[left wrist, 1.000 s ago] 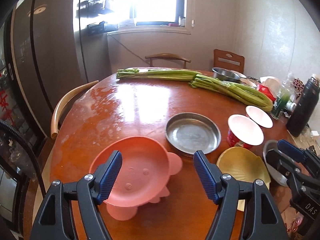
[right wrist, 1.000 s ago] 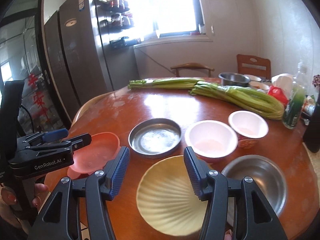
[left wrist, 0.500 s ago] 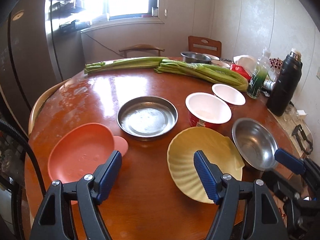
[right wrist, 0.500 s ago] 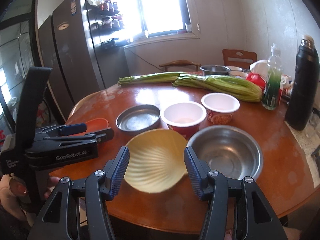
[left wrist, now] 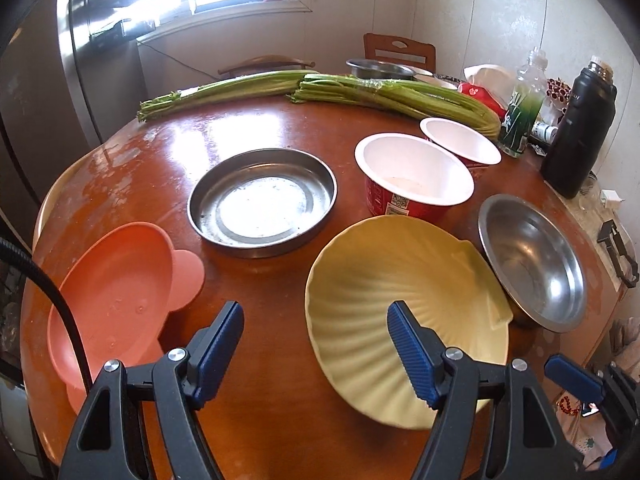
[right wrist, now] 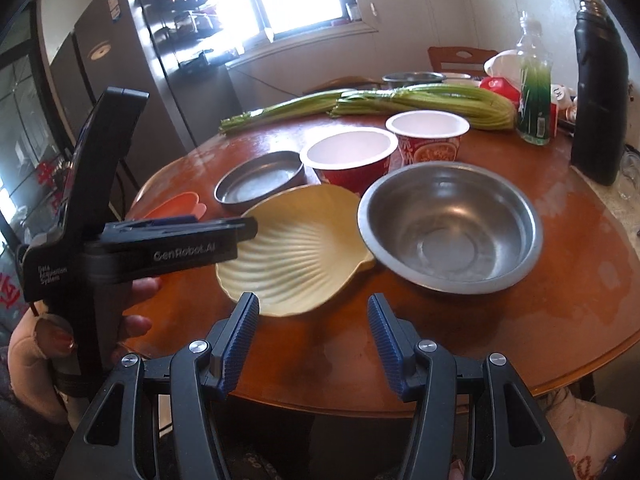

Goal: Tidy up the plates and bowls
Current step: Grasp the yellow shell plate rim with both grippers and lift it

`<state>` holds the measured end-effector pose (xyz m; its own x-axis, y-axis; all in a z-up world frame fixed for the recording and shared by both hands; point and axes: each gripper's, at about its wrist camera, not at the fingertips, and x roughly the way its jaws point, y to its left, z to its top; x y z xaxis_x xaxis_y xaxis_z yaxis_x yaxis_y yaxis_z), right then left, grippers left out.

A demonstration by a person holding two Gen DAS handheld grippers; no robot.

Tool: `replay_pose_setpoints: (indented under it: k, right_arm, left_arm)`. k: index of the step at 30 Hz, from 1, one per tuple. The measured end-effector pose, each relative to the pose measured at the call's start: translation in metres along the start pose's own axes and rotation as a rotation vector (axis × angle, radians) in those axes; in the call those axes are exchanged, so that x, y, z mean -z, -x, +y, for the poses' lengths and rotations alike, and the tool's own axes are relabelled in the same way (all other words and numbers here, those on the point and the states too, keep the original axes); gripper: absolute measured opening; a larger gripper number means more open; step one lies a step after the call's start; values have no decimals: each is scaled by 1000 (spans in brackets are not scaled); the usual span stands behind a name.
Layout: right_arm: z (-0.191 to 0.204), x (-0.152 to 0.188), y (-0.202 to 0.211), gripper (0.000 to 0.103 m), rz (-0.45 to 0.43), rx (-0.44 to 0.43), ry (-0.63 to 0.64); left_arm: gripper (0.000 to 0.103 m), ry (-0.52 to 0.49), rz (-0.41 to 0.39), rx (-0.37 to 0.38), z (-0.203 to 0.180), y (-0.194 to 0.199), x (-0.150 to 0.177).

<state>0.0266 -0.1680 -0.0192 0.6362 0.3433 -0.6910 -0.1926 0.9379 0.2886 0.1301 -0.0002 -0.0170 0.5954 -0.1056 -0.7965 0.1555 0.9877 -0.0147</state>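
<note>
On the round wooden table (left wrist: 168,148) lie a pink plate (left wrist: 116,300), a flat steel dish (left wrist: 262,202), a yellow shell-shaped plate (left wrist: 392,300) (right wrist: 296,256), a steel bowl (left wrist: 534,264) (right wrist: 450,226) and two red paper bowls (left wrist: 414,174) (right wrist: 350,160). My left gripper (left wrist: 316,338) hovers open over the table's near edge, its right finger above the yellow plate's rim, nothing between its pads. My right gripper (right wrist: 314,334) is open too, just short of the table edge, between the yellow plate and the steel bowl. The left gripper's body (right wrist: 132,248) shows in the right wrist view, held by a hand.
Long bunches of celery (left wrist: 360,90) lie across the far side. A black flask (left wrist: 576,132), a green bottle (left wrist: 522,120) and a red packet crowd the far right, with another steel pan (left wrist: 378,68) behind. Chairs and a fridge (right wrist: 120,80) stand around the table.
Both grippers have dropped lower and swung rightward: the left went from above the pink plate to beside the yellow plate; the right now faces the steel bowl. No dish has moved.
</note>
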Motion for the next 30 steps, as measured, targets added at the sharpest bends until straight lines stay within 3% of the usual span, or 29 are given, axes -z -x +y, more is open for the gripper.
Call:
replay_pose_setpoints:
  k: [7, 24, 30]
  right_arm:
    - [-7, -2, -15, 58, 29, -8, -65]
    - [5, -8, -49, 58, 59, 18, 8]
    - [8, -11, -52, 59, 57, 27, 38]
  left_arm:
    - [74, 6, 33, 8, 0, -22, -12]
    - [73, -37, 69, 59, -8, -60, -27]
    - [63, -50, 68, 85, -7, -54, -22]
